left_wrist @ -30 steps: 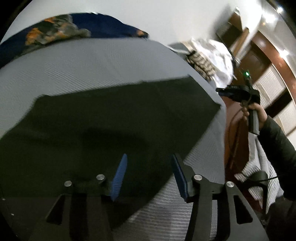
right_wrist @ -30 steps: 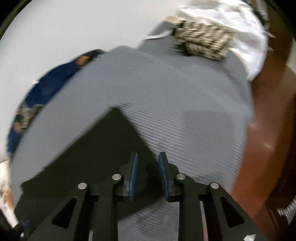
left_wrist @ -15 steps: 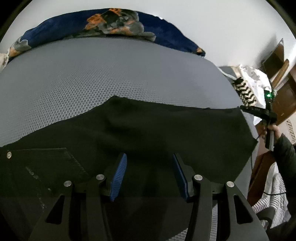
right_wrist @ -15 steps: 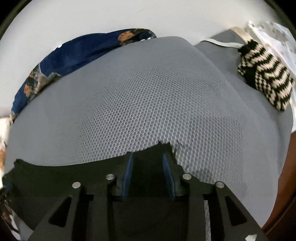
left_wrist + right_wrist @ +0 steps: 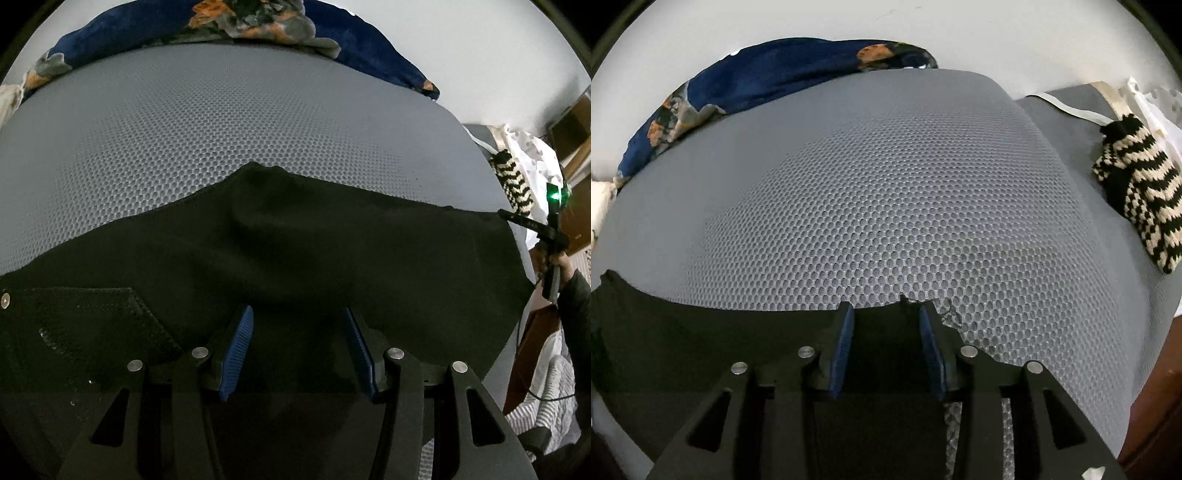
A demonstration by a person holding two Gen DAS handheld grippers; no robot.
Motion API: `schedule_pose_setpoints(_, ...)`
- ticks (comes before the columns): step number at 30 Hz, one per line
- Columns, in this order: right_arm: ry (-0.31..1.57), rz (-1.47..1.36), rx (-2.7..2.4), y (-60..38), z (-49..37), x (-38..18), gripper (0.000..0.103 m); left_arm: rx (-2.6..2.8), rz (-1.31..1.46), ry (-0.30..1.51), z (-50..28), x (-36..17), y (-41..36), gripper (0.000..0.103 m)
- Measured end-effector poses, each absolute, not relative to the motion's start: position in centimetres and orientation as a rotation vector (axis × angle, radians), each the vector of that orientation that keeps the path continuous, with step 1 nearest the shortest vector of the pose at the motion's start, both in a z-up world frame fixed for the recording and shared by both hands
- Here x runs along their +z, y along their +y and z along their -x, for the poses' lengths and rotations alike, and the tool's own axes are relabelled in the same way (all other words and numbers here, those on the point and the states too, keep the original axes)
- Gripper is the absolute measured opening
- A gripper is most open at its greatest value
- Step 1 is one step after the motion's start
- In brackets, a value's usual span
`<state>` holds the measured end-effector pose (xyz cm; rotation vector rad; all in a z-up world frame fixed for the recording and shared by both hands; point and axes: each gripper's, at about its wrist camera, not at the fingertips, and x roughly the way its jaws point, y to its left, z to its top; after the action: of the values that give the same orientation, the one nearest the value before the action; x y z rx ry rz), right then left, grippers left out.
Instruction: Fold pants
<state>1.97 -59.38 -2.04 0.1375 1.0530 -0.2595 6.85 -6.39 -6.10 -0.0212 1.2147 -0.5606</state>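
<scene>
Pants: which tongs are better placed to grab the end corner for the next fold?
Probably the right tongs: their opening jaws straddle the pants at the end corner. The left tongs sit open over the middle of the cloth, away from it.

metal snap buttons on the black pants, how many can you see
1: a single metal snap at the far left edge of the black pants, beside the stitched pocket, in the left wrist view. Others may be hidden in the dark fabric or under the grippers.

Pants (image 5: 295,251) spread across the near part of the mattress (image 5: 229,122); blanket (image 5: 236,22) bunched along its far edge, against the wall (image 5: 886,26); knitted item (image 5: 1137,206) beyond its right side.
</scene>
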Motion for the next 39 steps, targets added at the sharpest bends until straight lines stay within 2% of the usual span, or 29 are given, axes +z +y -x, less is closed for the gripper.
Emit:
schedule_pose_setpoints(4,1.055,-0.122,-0.229,-59.2,-1.9,-2.0,0.036,-0.550,0.036,1.222,-7.0,-6.2,-6.5,0.052)
schedule_pose_setpoints(7,1.053,-0.093,-0.210,-58.3,-1.6,-1.9,0.024,-0.546,0.029,1.223,-7.1,-6.3,-6.6,0.052)
schedule_pose_setpoints(8,1.053,-0.093,-0.202,-58.1,-1.5,-1.9,0.015,-0.547,0.023,1.222,-7.2,-6.3,-6.8,0.052)
schedule_pose_setpoints(9,1.048,-0.093,-0.201,-57.9,-1.3,-1.8,0.013,-0.548,0.019,1.221,-7.2,-6.3,-6.8,0.052)
schedule_pose_setpoints(15,0.948,0.011,-0.328,-55.4,-0.1,-0.5,0.008,-0.546,0.043,1.207,-7.4,-6.0,-6.6,0.052)
schedule_pose_setpoints(21,0.849,0.057,-0.500,-54.4,0.6,1.3,0.003,-0.520,0.024,1.113,-7.9,-4.1,-5.9,0.052)
schedule_pose_setpoints(26,0.878,0.012,-0.558,-55.2,0.1,-0.3,0.002,-0.487,0.014,1.074,-8.8,-4.0,-4.9,0.052)
schedule_pose_setpoints(35,0.925,-0.017,-0.605,-56.5,-1.3,-2.8,0.002,-0.477,0.026,1.108,-10.4,-6.4,-3.0,0.052)
schedule_pose_setpoints(37,0.933,-0.036,-0.601,-56.8,-1.3,-2.7,0.005,-0.488,0.000,1.095,-10.2,-6.5,-3.1,0.052)
schedule_pose_setpoints(39,0.936,-0.053,-0.614,-56.9,-1.1,-2.3,0.020,-0.492,-0.030,1.084,-10.0,-6.5,-3.4,0.052)
